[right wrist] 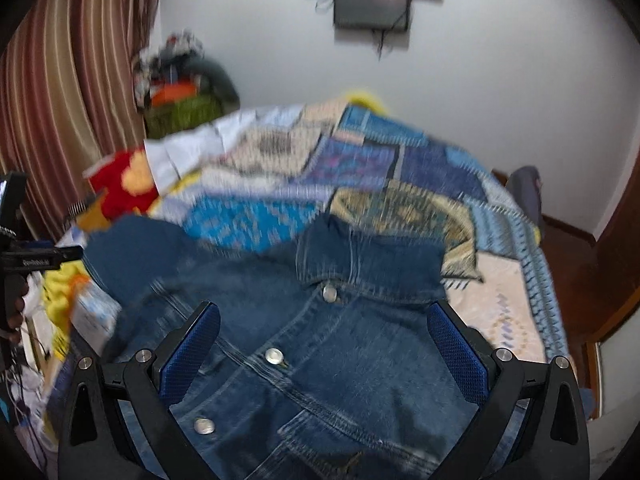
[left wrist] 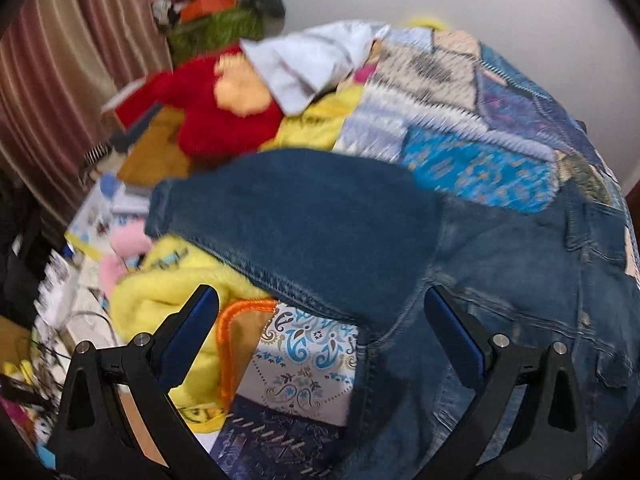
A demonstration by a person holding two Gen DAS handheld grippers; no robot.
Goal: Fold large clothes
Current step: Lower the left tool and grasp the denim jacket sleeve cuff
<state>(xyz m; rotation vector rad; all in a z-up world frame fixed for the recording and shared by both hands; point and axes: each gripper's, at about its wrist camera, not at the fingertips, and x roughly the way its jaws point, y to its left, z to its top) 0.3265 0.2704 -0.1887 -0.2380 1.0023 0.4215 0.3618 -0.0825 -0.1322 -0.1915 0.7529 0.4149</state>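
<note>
Denim jacket (right wrist: 320,360) lies front-up on the bed (right wrist: 516,300), spread over the patchwork quilt (right wrist: 400,168), collar (right wrist: 372,264) toward the far wall, snap buttons (right wrist: 274,356) running down the placket. Laid flat like that, I'd say, so sleeves and sides can be folded in toward the middle. One sleeve (left wrist: 296,216) is flung out to the jacket's left, its cuff end resting on a yellow fleece blanket (left wrist: 160,296); it doesn't look folded in yet. Left hand-held gripper (left wrist: 320,312) hangs over the sleeve/armpit area, fingers wide apart, nothing between them; probably lining up for that sleeve. Right hand-held gripper (right wrist: 324,320) sits over the chest just below the collar, fingers also wide apart and empty. Both views are motion-blurred, so fine seam detail isn't reliable. Clutter on the far-left side of the bed: red plush toy (left wrist: 224,108), white cloth (left wrist: 304,64), pink bits by the blanket. Container: a green basket (left wrist: 216,28) in the corner by the striped curtain (left wrist: 68,52), heaped with mixed fabric, something orange on top; individual items too blurred to name. Judgement: fold looks barely started; the yellow blanket under the cuff could get snagged with it.
</note>
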